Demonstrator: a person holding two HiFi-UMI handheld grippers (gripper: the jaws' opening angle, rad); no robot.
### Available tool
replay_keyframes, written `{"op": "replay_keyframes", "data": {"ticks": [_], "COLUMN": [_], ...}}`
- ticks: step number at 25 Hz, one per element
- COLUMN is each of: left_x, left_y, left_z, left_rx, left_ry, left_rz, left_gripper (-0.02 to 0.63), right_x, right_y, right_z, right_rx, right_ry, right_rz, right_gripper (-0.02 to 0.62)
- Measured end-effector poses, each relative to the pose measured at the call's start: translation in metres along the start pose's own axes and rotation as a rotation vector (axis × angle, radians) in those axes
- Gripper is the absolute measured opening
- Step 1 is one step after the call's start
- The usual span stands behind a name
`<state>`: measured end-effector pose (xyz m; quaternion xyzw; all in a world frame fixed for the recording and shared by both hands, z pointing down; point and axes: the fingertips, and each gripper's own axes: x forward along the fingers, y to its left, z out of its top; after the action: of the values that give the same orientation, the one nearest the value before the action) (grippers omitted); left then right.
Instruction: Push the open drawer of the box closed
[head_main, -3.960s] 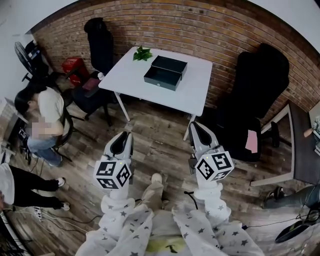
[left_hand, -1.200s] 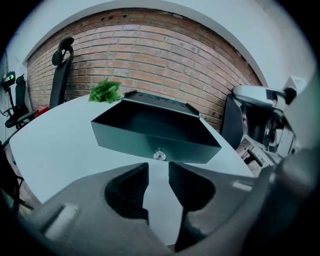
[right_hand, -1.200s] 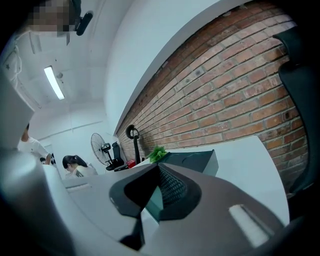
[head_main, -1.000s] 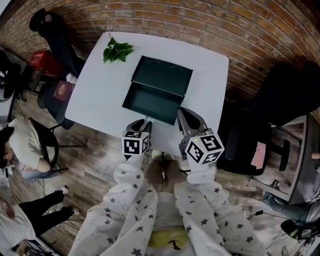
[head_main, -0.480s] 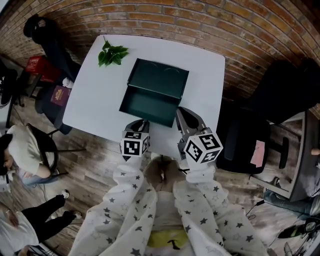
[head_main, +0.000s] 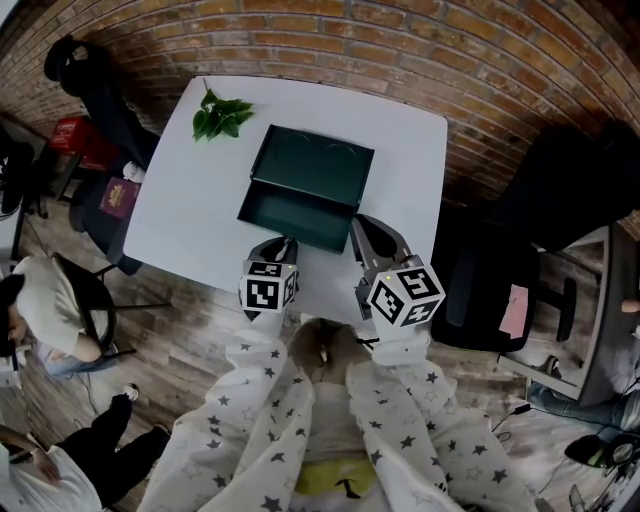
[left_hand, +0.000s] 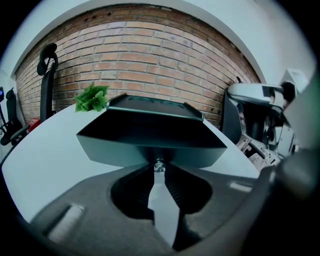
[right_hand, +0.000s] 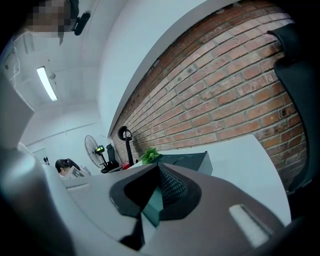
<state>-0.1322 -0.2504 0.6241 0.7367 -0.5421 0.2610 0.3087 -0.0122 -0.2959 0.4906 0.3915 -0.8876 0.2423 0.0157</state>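
Observation:
A dark green box (head_main: 318, 160) stands on the white table (head_main: 400, 150), its drawer (head_main: 295, 212) pulled out toward me. In the left gripper view the drawer front (left_hand: 115, 150) fills the middle, with a small shiny knob (left_hand: 159, 164) at its lower edge. My left gripper (left_hand: 159, 169) has just been closing, and its tips now pinch that knob. In the head view the left gripper (head_main: 283, 243) sits at the drawer front. My right gripper (head_main: 366, 226) hovers by the drawer's right corner, shut with nothing held. The right gripper (right_hand: 159, 171) looks past the box (right_hand: 192, 161).
A green leafy sprig (head_main: 220, 112) lies at the table's far left. A brick wall (head_main: 420, 50) runs behind. A black office chair (head_main: 500, 290) stands right of the table and another (head_main: 95, 80) at far left. People (head_main: 40, 320) sit at the left.
Four seconds ago I stood well back from the table; now I am at its near edge. Over the last second both grippers edged slightly toward the drawer front.

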Motion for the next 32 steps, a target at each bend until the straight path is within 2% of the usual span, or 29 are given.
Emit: {"op": "replay_keyframes", "data": {"ticks": [32], "left_x": [0.039], "left_y": [0.003], "left_z": [0.045], "left_rx": [0.024], "left_ry": [-0.030], "left_rz": [-0.062], "left_gripper": [0.064], "right_x": [0.005], "right_y": [-0.022], "right_z": [0.006], "right_rx": [-0.004], "right_ry": [-0.030], "right_rz": [-0.078], "right_gripper": [0.008]}}
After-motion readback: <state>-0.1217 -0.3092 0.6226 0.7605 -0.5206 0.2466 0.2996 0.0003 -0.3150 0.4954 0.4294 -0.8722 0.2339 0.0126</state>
